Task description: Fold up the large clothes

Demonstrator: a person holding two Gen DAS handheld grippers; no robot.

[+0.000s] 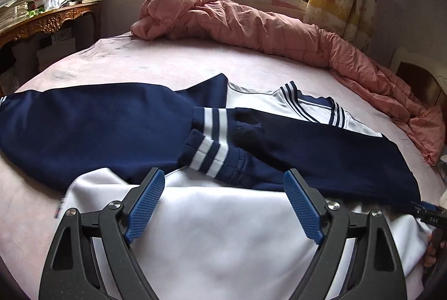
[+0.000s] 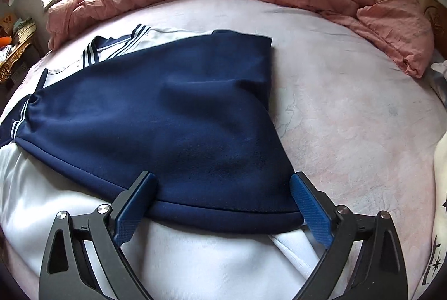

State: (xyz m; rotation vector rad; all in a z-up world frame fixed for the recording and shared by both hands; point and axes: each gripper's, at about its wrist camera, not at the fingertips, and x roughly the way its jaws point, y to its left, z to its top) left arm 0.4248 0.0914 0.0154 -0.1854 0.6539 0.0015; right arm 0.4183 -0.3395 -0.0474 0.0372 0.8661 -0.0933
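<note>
Both navy sleeves lie crossed over the white jacket on the bed, narrowing it; the left claw and right claw gape, apparently empty.

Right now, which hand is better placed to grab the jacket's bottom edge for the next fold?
Right. The right gripper has open jaws straddling the navy sleeve at the jacket's corner; the left gripper hovers mid-panel.

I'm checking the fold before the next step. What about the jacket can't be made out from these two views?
- Jacket hem: left wrist view, cut off by the bottom edge and the left gripper.
- Left cuff: right wrist view, cut off at the picture's left edge.
- White front under the navy sleeve: right wrist view, covered.
</note>
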